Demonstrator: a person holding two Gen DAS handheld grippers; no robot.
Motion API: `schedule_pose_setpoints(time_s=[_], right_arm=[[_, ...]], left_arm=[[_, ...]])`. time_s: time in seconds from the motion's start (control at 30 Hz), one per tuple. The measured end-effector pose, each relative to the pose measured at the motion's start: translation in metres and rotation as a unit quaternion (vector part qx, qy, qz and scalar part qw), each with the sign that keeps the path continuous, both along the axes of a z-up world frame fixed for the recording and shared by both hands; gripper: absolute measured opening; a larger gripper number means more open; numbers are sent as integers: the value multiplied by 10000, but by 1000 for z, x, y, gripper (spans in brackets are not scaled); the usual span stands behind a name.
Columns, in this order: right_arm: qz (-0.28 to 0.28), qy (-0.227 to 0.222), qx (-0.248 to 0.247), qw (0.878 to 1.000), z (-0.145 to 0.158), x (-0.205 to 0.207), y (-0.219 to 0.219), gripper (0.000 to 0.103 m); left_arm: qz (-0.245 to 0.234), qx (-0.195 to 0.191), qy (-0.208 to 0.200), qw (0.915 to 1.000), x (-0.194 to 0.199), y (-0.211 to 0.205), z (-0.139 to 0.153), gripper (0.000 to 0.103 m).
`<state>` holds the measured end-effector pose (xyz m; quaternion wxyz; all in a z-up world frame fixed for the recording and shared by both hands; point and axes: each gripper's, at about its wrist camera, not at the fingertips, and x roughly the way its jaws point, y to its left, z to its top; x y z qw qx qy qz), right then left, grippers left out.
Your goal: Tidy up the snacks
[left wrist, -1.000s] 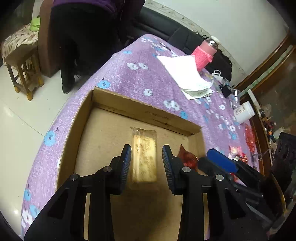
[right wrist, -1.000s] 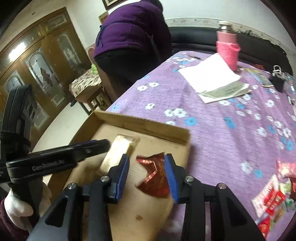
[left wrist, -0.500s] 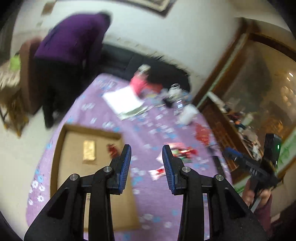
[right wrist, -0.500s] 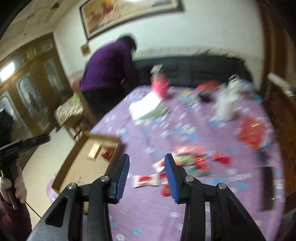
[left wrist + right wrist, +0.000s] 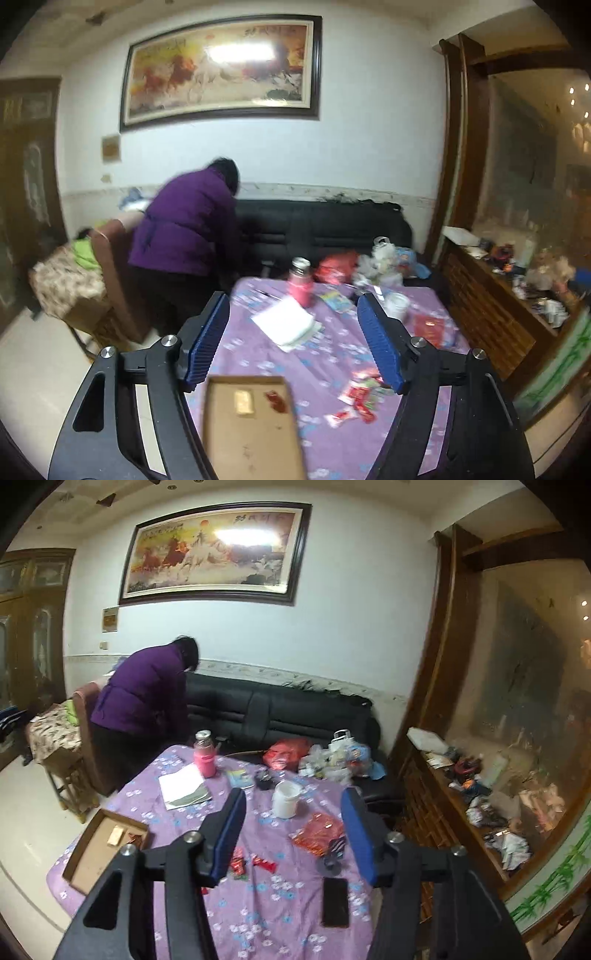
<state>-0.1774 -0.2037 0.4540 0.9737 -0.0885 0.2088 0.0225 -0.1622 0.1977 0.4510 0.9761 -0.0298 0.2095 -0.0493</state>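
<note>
A shallow cardboard box (image 5: 255,435) (image 5: 86,856) lies at the near left of the purple flowered table. Inside it rest a gold snack bar (image 5: 244,402) (image 5: 115,835) and a red wrapped snack (image 5: 276,399) (image 5: 133,839). Loose red and white snack packets (image 5: 356,397) (image 5: 255,864) are scattered on the cloth to the box's right. My left gripper (image 5: 291,339) hovers high above the table, jaws opening, nothing between them. My right gripper (image 5: 293,834) is likewise raised well back from the table, jaws opening and empty.
A pink bottle (image 5: 205,755), papers (image 5: 184,786), a white cup (image 5: 285,798), a red packet (image 5: 319,830) and a black phone (image 5: 335,902) lie on the table. A person in purple (image 5: 142,698) bends by the black sofa (image 5: 280,712). A cluttered wooden sideboard (image 5: 476,801) runs along the right.
Both grippers have risen from inside the box and pulled far back from the table. Their jaws now stand wider. The gold bar and red snack stay in the box.
</note>
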Motion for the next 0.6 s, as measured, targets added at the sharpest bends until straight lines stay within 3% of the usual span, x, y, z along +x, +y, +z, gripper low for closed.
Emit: schedule_pose_setpoints(time_s=[0.1,0.23,0.33,0.37,0.47,0.6], right_arm=[[417,441,43,9981,-63,10,8,60],[933,1261,299,9872,-186,44,25,59],[1270,2015,944,9666,-276,82,40,37],[1354,2245,1084,9589,-303,93,46,37],[1396,2548,1114,9504,-356,125,69,37],[1402,2621,1025,9493,-392,160,91,37]], left_arm=[[-400,128,476,9980,13,-19,-55,73],[-965,310,1303,9863,43,-54,-154,73],[-1301,301,1992,9708,73,-77,-229,72],[-1399,291,2202,9649,83,-84,-255,70],[-1405,547,2597,9538,110,-102,-316,67],[-1445,1004,2791,9440,131,-112,-361,67]])
